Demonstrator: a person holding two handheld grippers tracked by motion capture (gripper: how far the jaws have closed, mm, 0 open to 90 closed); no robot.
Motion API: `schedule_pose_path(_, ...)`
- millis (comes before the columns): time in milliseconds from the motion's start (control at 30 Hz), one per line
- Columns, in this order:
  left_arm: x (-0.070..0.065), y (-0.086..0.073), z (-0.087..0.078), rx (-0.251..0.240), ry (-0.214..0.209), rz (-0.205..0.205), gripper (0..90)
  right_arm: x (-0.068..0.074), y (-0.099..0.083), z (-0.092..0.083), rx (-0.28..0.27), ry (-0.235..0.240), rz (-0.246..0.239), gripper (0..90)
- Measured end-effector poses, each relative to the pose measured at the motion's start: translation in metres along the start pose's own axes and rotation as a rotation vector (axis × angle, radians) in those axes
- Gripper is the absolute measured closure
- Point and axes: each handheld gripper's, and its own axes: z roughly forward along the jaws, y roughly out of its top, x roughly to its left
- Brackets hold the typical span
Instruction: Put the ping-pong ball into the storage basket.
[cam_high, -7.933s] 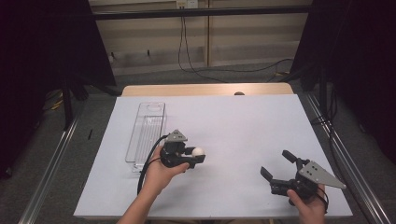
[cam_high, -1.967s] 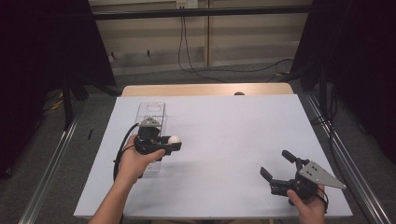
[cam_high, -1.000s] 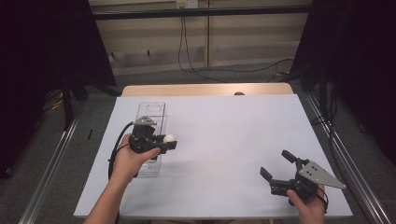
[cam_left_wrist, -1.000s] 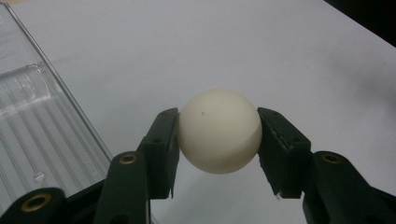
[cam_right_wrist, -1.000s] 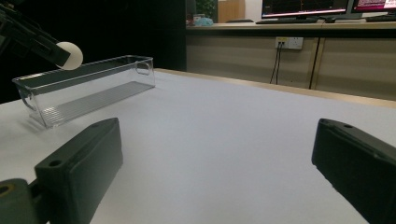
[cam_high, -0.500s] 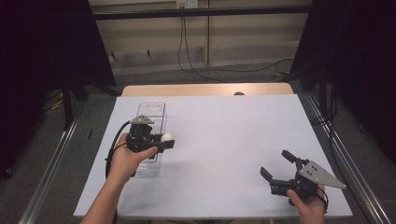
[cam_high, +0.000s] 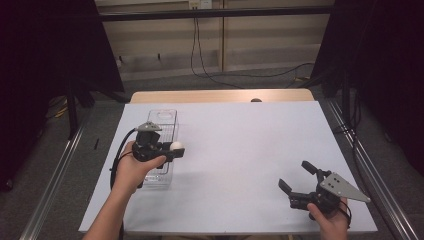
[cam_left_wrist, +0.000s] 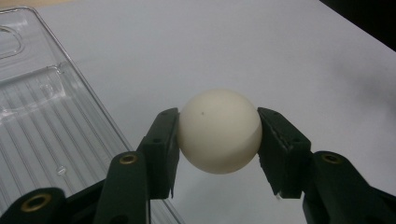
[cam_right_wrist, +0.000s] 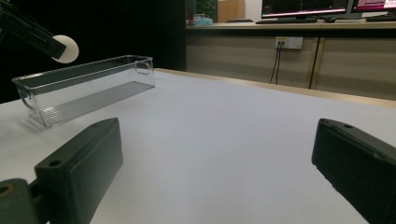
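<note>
High view: the left gripper is held above the white table, its jaws pressed on a white ball from both sides. Left gripper view confirms the grip: the ball sits squarely between the two black pads, touching each of them, off the tabletop. To the side of the fingers, and lower, lies a clear plastic tray with a ribbed floor; the ball hangs just beside the tray's long wall, over the table rather than over the tray, as far as the high view tells. In the high view the tray runs away from the person under the left hand.

The right gripper rests low near the table's near right corner, well apart from the ball, its jaws spread wide with nothing between them. Right gripper view shows the tray far beyond its fingertips, with the ball raised above the tray's near end.
</note>
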Motion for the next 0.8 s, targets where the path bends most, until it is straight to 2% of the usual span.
schedule_pose_path(67, 0.0003, 0.0005, -0.0004, 0.001, -0.011, -0.002, 51.2, 0.0006, 0.0002, 0.0003, -0.003, -0.007, 0.007, 1.5)
schedule_pose_path(400, 0.0016, 0.001, -0.0025, 0.001, 0.005, -0.015, 51.2, 0.0006, 0.0002, 0.0, -0.003, -0.006, 0.006, 1.5)
schedule_pose_path(533, 0.0047, 0.0013, -0.0048, 0.016, 0.01, 0.005, 51.2, -0.0001, 0.0002, -0.0001, -0.002, -0.004, 0.002, 1.5)
schedule_pose_path(567, 0.0039, 0.0011, -0.0042, 0.007, 0.009, -0.01, 51.2, 0.0, 0.0001, -0.0001, -0.002, -0.004, 0.002, 1.5)
schedule_pose_path(700, 0.0062, 0.0011, -0.0054, 0.013, 0.005, -0.001, 51.2, 0.0006, 0.0003, 0.0001, -0.004, -0.007, 0.007, 1.5)
schedule_pose_path(767, 0.0058, 0.0003, -0.0045, -0.005, 0.013, -0.021, 51.1, 0.0002, 0.0002, 0.0002, -0.006, -0.007, 0.004, 1.5)
schedule_pose_path(800, 0.0067, 0.0001, -0.0053, 0.003, 0.014, -0.018, 51.2, 0.0003, 0.0002, 0.0001, -0.004, -0.008, 0.007, 1.5)
